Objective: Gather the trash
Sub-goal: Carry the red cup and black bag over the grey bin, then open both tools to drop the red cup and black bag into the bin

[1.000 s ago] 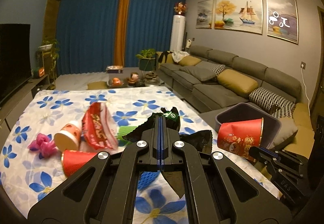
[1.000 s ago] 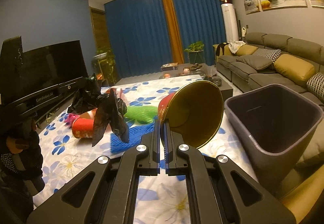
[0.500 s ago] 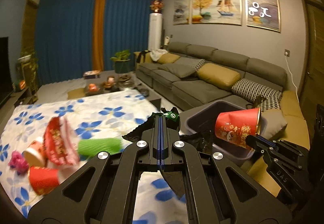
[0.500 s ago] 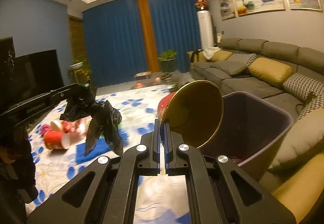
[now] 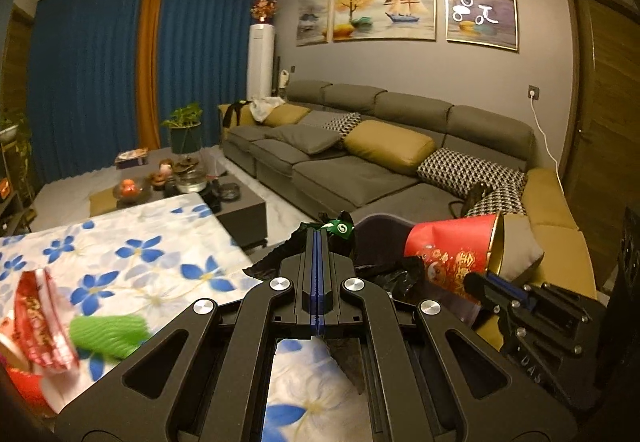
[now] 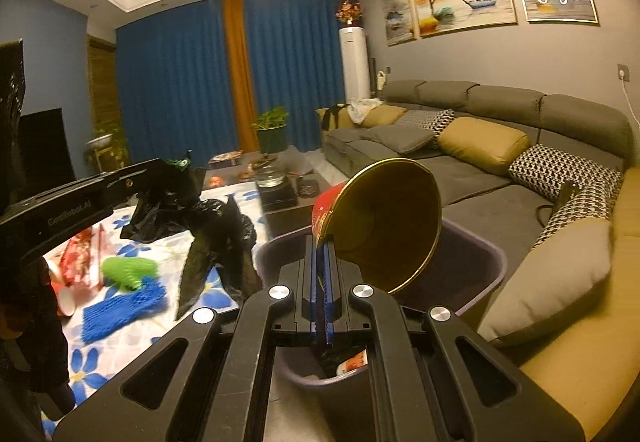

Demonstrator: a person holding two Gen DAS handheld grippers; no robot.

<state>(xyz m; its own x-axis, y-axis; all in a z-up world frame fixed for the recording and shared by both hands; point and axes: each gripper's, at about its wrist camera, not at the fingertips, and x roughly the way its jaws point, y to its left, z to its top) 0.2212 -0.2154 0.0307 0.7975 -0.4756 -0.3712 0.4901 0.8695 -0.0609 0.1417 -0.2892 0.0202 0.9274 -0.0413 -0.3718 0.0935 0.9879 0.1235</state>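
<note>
Held above the dark purple bin [image 6: 486, 274] beside the floral tabletop [image 5: 160, 270]: a gold-lined red paper cup [image 6: 384, 226], rim pinched by right gripper [image 6: 322, 242] fingers; a crumpled black plastic bag [image 6: 224, 230], clamped in left gripper [image 5: 317, 238] fingers.

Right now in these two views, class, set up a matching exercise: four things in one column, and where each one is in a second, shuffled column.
Things:
1. red paper cup
2. black plastic bag
3. green sponge
4. bin

Places:
A. lying on the flowered tablecloth
B. on the floor, between table and sofa
C. pinched in the right tool, over the bin
D. hanging from the left tool

Pairs: 1-C, 2-D, 3-A, 4-B.
</note>
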